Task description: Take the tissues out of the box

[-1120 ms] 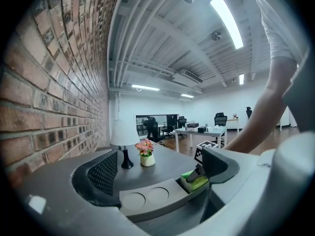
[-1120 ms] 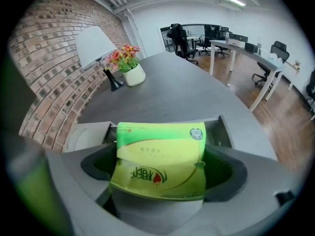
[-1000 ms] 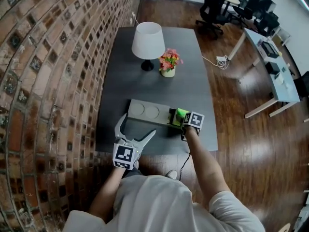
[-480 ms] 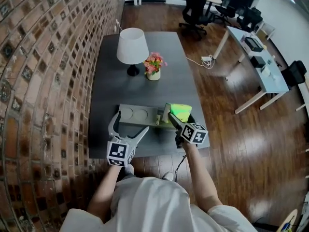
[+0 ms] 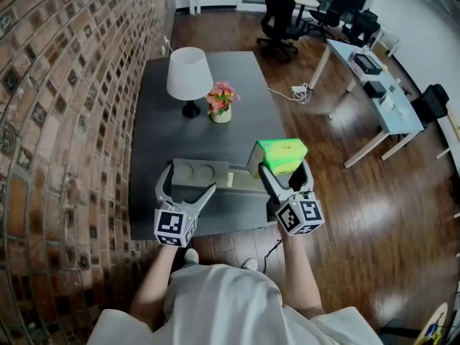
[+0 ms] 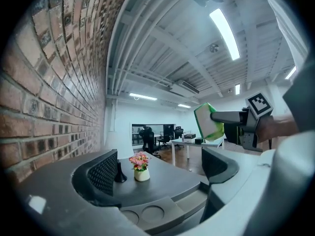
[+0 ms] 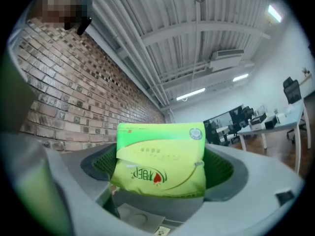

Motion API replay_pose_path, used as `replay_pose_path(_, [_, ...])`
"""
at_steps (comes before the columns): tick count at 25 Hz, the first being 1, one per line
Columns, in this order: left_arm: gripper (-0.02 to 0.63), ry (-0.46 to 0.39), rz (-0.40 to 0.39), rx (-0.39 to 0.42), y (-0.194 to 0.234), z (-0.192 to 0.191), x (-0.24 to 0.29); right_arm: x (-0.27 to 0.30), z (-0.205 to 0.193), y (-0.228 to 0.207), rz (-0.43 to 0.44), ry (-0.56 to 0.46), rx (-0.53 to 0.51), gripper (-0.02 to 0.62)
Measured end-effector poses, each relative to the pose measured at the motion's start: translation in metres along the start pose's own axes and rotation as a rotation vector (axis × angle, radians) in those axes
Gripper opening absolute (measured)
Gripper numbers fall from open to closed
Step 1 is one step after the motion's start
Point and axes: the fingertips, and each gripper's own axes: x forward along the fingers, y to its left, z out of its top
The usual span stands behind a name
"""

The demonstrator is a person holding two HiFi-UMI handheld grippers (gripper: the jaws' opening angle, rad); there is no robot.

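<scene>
A bright green pack of tissues (image 5: 280, 154) is lifted clear above the table, and my right gripper (image 5: 284, 169) is shut on it; the pack (image 7: 160, 158) fills the space between the jaws in the right gripper view. The grey box (image 5: 210, 176), a long flat tray with two round recesses, lies on the dark table (image 5: 172, 139) below and left of the pack. My left gripper (image 5: 185, 187) hovers open over the box's left end with nothing between its jaws. From the left gripper view, the held pack (image 6: 209, 121) appears up at the right.
A white lamp (image 5: 188, 77) and a small pot of pink flowers (image 5: 220, 100) stand at the table's far half. A brick wall (image 5: 65, 106) runs along the left. Wooden floor, a white desk (image 5: 374, 85) and office chairs lie to the right.
My right gripper has lifted the green pack up out of the box and toward me. The left gripper stayed open by the box's left end.
</scene>
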Motion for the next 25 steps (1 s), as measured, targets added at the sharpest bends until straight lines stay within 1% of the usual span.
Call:
replay_pose_path(4, [0.520,-0.030,0.024,0.046,-0.001,0.019,-0.005,-0.017,0.013,0.019,0.000,-0.019,-0.160,0.541])
replay_pose_path(6, [0.517,-0.052,0.042,0.056,-0.002,0.033,-0.008,-0.024,0.011,0.023,-0.009,-0.016,-0.205,0.541])
replay_pose_path(7, [0.499,-0.062,0.051,0.057,-0.002,0.038,-0.009,-0.027,0.009,0.025,-0.014,-0.015,-0.214,0.541])
replay_pose_path(12, [0.492,-0.078,0.078,0.043,-0.002,0.047,-0.018,-0.039,0.003,0.027,-0.025,-0.007,-0.246,0.541])
replay_pose_path(15, [0.443,-0.079,0.094,0.020,-0.002,0.044,-0.026,-0.044,0.002,0.029,-0.012,0.013,-0.296,0.541])
replay_pose_path(17, [0.443,-0.076,0.108,0.016,-0.003,0.043,-0.030,-0.045,-0.002,0.032,-0.006,0.024,-0.318,0.541])
replay_pose_path(20, [0.443,-0.067,0.129,0.011,-0.005,0.038,-0.034,-0.048,-0.004,0.037,-0.004,0.022,-0.306,0.541])
replay_pose_path(25, [0.443,-0.053,0.147,0.014,-0.010,0.035,-0.040,-0.054,-0.004,0.045,0.003,0.028,-0.336,0.541])
